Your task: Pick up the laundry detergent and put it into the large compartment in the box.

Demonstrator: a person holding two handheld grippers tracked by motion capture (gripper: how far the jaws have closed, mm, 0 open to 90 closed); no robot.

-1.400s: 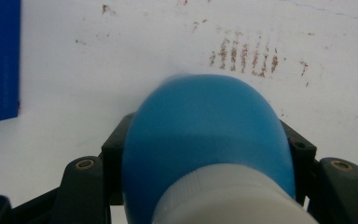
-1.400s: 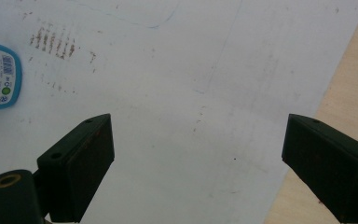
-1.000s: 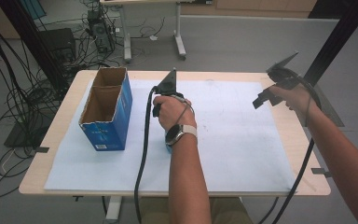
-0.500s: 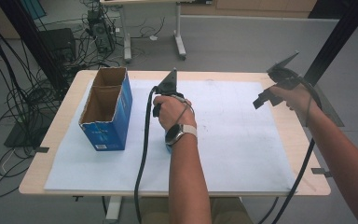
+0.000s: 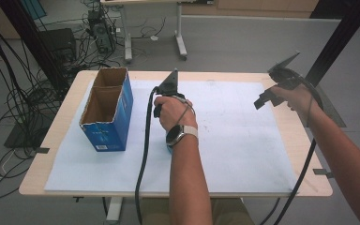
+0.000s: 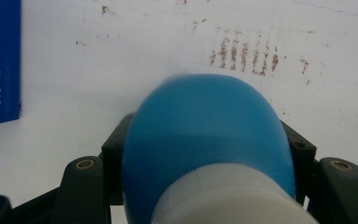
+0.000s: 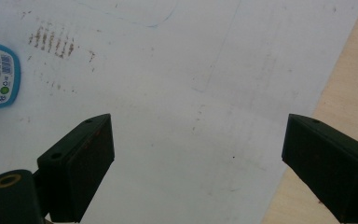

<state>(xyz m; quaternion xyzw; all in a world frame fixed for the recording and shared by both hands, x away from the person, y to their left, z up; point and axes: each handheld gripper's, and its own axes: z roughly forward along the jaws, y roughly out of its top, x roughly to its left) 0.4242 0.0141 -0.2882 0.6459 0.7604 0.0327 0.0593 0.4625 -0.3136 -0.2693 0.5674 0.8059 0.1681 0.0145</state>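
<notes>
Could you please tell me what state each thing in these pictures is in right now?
Blue bottle: white cap on, clamped in the left gripper.
Left gripper: shut on the blue bottle.
Right gripper: open, nothing between its jaws, above the white sheet.
Blue cardboard box: upright on the sheet, top open; contents cannot be told.

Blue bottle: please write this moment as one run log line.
left tool: shut on blue bottle | right tool: open, empty, above white mat | blue box: left of bottle
</notes>
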